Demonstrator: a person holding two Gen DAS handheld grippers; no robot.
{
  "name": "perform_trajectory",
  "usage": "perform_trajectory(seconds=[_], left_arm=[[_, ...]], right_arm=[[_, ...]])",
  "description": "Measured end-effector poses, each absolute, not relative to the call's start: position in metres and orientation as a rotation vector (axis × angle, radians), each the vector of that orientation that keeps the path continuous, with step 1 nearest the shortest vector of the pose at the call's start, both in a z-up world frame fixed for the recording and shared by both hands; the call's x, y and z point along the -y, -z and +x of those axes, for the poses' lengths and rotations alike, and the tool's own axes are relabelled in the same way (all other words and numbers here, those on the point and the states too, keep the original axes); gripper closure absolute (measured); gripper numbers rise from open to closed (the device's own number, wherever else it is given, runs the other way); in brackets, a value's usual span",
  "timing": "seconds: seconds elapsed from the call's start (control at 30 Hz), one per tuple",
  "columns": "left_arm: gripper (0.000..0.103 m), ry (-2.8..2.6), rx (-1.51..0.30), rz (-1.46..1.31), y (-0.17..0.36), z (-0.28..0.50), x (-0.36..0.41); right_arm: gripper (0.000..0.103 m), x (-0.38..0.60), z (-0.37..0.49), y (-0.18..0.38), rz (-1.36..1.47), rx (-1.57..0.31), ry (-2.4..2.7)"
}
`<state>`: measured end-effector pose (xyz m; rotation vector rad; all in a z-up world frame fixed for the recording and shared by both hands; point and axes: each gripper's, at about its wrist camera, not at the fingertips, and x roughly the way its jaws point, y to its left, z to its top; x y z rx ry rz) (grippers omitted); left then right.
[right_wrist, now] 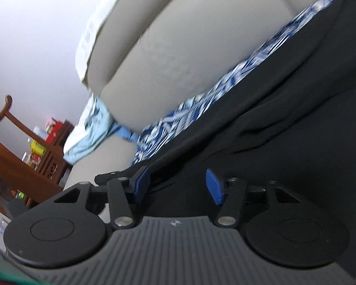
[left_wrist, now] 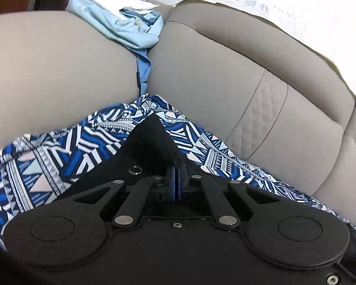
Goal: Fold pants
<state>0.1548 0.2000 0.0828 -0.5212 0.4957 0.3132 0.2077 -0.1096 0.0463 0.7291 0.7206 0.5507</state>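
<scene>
Pants (left_wrist: 152, 137), black, lie on a blue patterned cloth (left_wrist: 47, 156) spread over the grey sofa (left_wrist: 213, 71). In the left wrist view your left gripper (left_wrist: 177, 178) is clenched, blue pads pressed flat together, and black fabric rises to a peak just ahead of the tips, so it looks pinched there, though the contact itself is hidden. Keep that grip firm and lift evenly so the fold line stays straight. A light blue garment (left_wrist: 130, 30) sits wedged between the cushions behind.

In the right wrist view the pants (right_wrist: 284, 123) fill the right side. Your right gripper (right_wrist: 176, 187) stands partly open, holding nothing, black fabric between its pads. Slide onto the edge squarely before you clench.
</scene>
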Motion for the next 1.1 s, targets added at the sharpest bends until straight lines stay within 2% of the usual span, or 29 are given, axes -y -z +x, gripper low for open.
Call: perform_trajectory(seconds=[0.23,0.37,0.4,0.43,0.47,0.5,0.6,0.67,0.73,0.8,0.83,0.87,0.9,1.03,1.1], left_arm=[[0.1,-0.278,-0.503,-0.595,-0.063,0.147,-0.218],[0.1,-0.25,-0.511,-0.598,-0.062,0.146,-0.222],[0.1,-0.243,-0.511,-0.598,-0.062,0.145,-0.222],[0.1,-0.233,-0.513,-0.598,-0.061,0.144,-0.223],[0.1,-0.223,-0.518,-0.604,-0.06,0.143,-0.223],[0.1,-0.208,-0.528,-0.623,-0.058,0.142,-0.225],[0.097,-0.165,-0.543,-0.712,-0.051,0.134,-0.232],[0.091,-0.12,-0.548,-0.797,-0.044,0.127,-0.238],[0.089,-0.081,-0.549,-0.847,-0.04,0.12,-0.241],[0.074,-0.04,-0.552,-0.863,-0.037,0.116,-0.241],[0.06,-0.025,-0.559,-0.868,-0.036,0.114,-0.24],[0.056,-0.014,-0.565,-0.88,-0.034,0.112,-0.239],[0.056,-0.001,-0.568,-0.892,-0.031,0.11,-0.239],[0.043,0.059,-0.59,-0.961,-0.022,0.107,-0.238],[0.04,0.063,-0.588,-1.013,-0.016,0.107,-0.241]], right_arm=[[0.042,0.038,0.259,-0.03,0.701,-0.84,-0.489],[0.044,0.03,0.273,-0.022,0.791,-0.836,-0.427],[0.054,0.029,0.277,-0.021,0.802,-0.828,-0.414],[0.075,0.029,0.28,-0.021,0.801,-0.826,-0.398],[0.087,0.028,0.283,-0.02,0.788,-0.835,-0.367],[0.092,0.026,0.285,-0.021,0.777,-0.841,-0.34],[0.096,0.026,0.277,-0.028,0.745,-0.812,-0.329],[0.097,0.026,0.268,-0.038,0.696,-0.778,-0.324],[0.097,0.026,0.259,-0.049,0.654,-0.751,-0.325],[0.097,0.026,0.25,-0.06,0.625,-0.723,-0.334],[0.097,0.026,0.246,-0.065,0.615,-0.712,-0.334],[0.097,0.026,0.243,-0.069,0.602,-0.697,-0.333],[0.097,0.026,0.239,-0.073,0.592,-0.686,-0.333],[0.097,0.026,0.226,-0.083,0.577,-0.674,-0.346],[0.097,0.029,0.218,-0.084,0.587,-0.678,-0.355]])
